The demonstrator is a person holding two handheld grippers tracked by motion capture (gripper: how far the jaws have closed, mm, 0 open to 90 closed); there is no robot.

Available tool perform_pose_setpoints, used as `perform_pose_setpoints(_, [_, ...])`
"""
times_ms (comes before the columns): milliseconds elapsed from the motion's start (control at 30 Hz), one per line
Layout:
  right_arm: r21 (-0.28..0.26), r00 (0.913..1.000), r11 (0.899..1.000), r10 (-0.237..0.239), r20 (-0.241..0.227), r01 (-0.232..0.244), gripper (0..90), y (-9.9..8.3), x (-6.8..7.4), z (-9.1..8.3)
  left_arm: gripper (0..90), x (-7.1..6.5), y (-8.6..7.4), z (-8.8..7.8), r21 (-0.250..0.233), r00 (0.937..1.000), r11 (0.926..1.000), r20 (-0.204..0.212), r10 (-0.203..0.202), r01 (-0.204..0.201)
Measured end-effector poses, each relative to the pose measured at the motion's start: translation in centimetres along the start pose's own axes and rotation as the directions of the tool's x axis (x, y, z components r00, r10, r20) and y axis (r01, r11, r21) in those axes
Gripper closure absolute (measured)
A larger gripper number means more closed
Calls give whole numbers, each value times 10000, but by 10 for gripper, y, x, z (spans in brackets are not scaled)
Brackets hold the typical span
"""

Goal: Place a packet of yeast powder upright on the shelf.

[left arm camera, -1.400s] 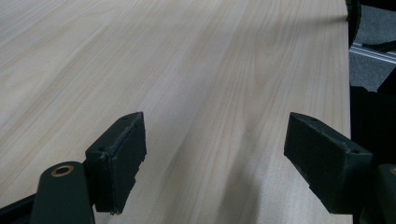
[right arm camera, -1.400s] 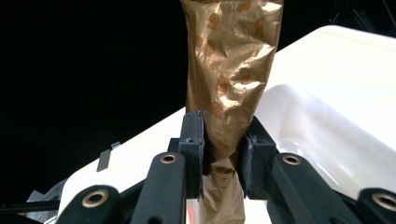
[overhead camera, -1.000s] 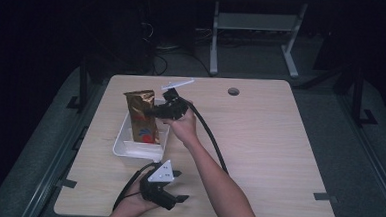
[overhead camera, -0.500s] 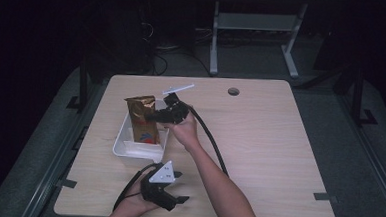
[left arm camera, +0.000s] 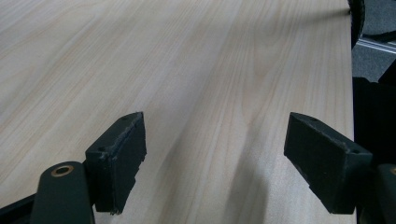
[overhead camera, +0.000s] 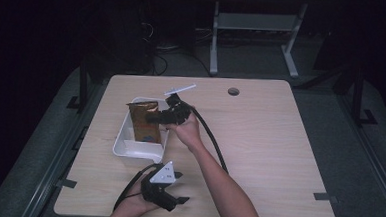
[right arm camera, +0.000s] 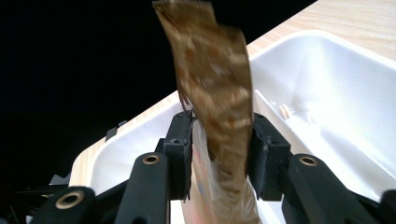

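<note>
A brown snack bag (overhead camera: 144,120) stands in the white bin (overhead camera: 124,146) at the table's left. My right gripper (overhead camera: 155,118) is shut on the bag's side, over the bin's right rim. In the right gripper view the bag (right arm camera: 215,93) rises between the two black jaws of the right gripper (right arm camera: 219,154), with the bin's white wall (right arm camera: 327,88) behind it. My left gripper (overhead camera: 178,200) rests near the table's front edge, open. In the left gripper view the left gripper (left arm camera: 212,158) has its jaws wide apart over bare wood, with nothing between them.
A white strip (overhead camera: 179,90) lies on the table just behind the bin. A round cable hole (overhead camera: 233,91) sits at the back middle of the wooden table (overhead camera: 269,142). The right gripper's black cable (overhead camera: 214,144) trails along the forearm. A metal frame (overhead camera: 255,26) stands behind the table.
The right gripper has carried the bag down and toward the person, lower into the bin. The left gripper has stayed in place.
</note>
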State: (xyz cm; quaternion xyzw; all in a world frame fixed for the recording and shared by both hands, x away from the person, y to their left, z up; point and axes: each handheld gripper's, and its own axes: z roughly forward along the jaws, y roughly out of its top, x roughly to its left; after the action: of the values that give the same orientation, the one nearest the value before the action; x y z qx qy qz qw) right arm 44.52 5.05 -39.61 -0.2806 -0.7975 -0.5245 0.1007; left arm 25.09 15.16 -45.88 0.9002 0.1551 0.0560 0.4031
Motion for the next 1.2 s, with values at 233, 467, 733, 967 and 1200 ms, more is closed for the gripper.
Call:
perform_pose_setpoints(233, [11, 9998, 9999, -146, 153, 146, 695, 4, 3, -3, 206, -1, 0, 1, 6, 10000, 10000, 31, -11, 11])
perform_pose_setpoints(467, [144, 9987, 9999, -99, 499, 91, 715, 5, 4, -2, 206, -1, 0, 2, 64, 10000, 10000, 50, 25, -25])
perform_pose_setpoints(733, [476, 9973, 9976, -535, 505, 511, 532, 5, 8, -3, 212, -1, 0, 2, 63, 10000, 10000, 95, -4, 4])
perform_pose_setpoints(967, [532, 9971, 9967, -641, 407, 619, 469, 5, 9, -13, 213, 0, 0, 0, -3, 9999, 10000, 45, -93, 93])
perform_pose_setpoints(1200, [571, 9973, 9963, -660, 330, 641, 434, -2, 4, -38, 213, 2, 0, 0, -68, 9999, 9999, -22, -124, 124])
